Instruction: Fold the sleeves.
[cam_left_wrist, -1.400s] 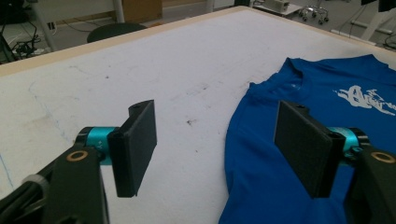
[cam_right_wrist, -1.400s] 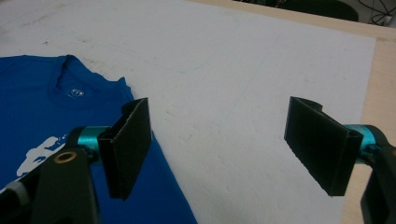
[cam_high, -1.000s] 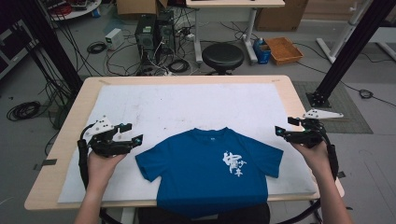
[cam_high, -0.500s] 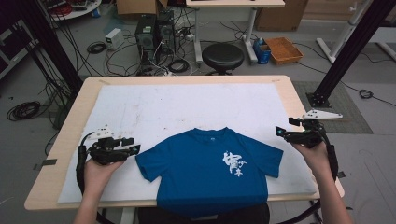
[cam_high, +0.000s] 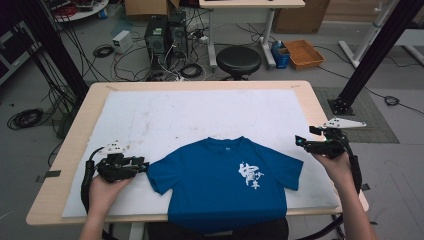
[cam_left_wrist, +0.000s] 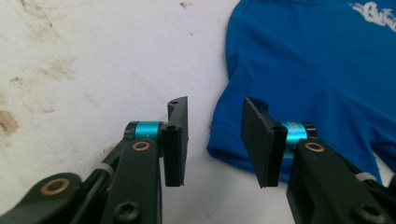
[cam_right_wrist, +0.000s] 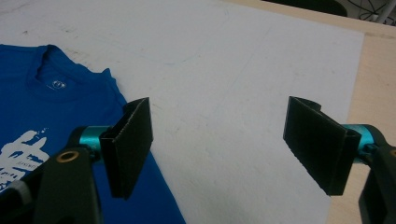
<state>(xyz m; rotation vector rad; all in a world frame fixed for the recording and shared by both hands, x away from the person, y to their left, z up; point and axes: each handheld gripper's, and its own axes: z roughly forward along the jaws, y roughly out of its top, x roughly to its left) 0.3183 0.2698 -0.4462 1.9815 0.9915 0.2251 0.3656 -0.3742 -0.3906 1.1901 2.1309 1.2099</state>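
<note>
One blue T-shirt (cam_high: 225, 182) on the white mat (cam_high: 200, 115) of the table (cam_high: 320, 107), spread flat, front up, a white print (cam_high: 251, 176) on the chest. Long axis from collar to hem, running toward and away from the near edge: collar toward the far side, hem draped over the near edge and out of sight below it. Sleeves out to either side, roughly across the table. Lies nearer the person's side of the mat, about midway between the two hands. Two grippers, one at each sleeve. Left gripper (cam_high: 142, 166) low over the mat, pointing at the left sleeve tip, just beside it. Seen in the left gripper view (cam_left_wrist: 212, 140): jaws about half apart and just been closing, the sleeve hem (cam_left_wrist: 233, 156) lying beyond and between them, the right-hand pad over blue cloth, the left-hand pad over bare mat; no pad pressing on the cloth, nothing gripped. Right gripper (cam_high: 303, 142) held level near the right sleeve, just off its outer edge, tips pointing toward the shirt. Seen in the right gripper view (cam_right_wrist: 219, 149): jaws spread wide, bare mat between them, the shirt's shoulder and collar (cam_right_wrist: 51, 60) at the left, one pad above the blue edge. Whether the right gripper touches the cloth: cannot tell.
</note>
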